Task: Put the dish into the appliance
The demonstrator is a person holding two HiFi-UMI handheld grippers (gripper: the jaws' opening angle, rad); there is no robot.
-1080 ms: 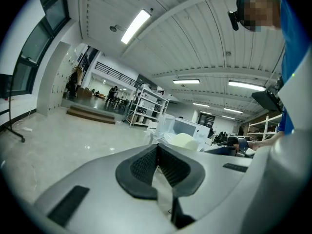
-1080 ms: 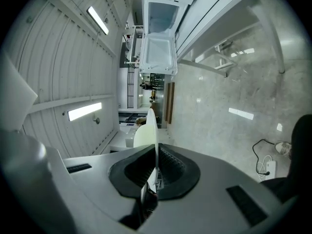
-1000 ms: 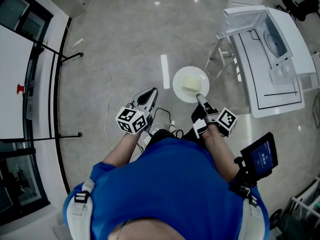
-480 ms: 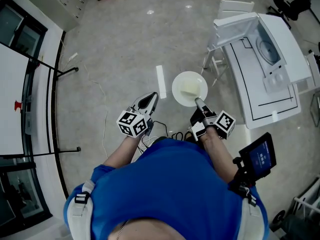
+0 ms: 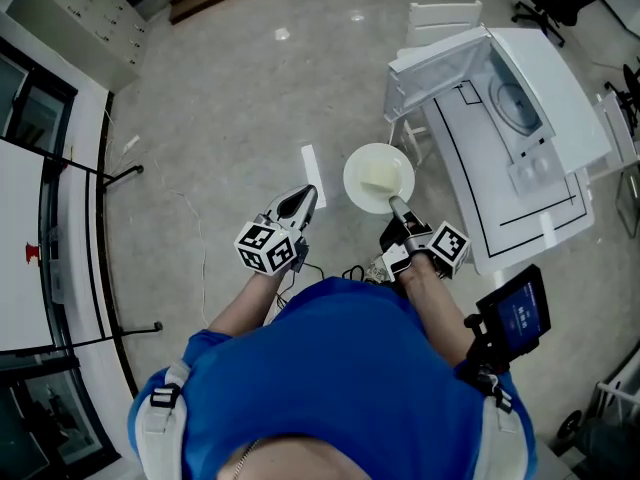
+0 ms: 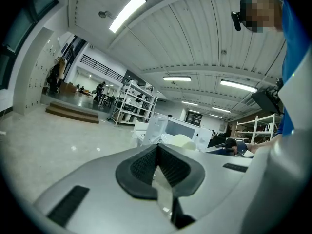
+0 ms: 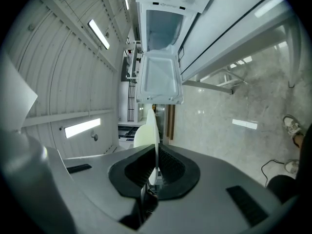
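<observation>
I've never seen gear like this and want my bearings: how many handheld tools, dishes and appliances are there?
Handheld tools: 2 (left gripper, right gripper)
Dish: 1
Appliance: 1
Total: 4

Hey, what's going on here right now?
A person in a blue top holds a hand-held gripper in each hand. The right hand-held gripper is clamped on the rim of a pale dish, held over the floor near a white microwave whose door is open. The left hand-held gripper is shut and empty.
</observation>
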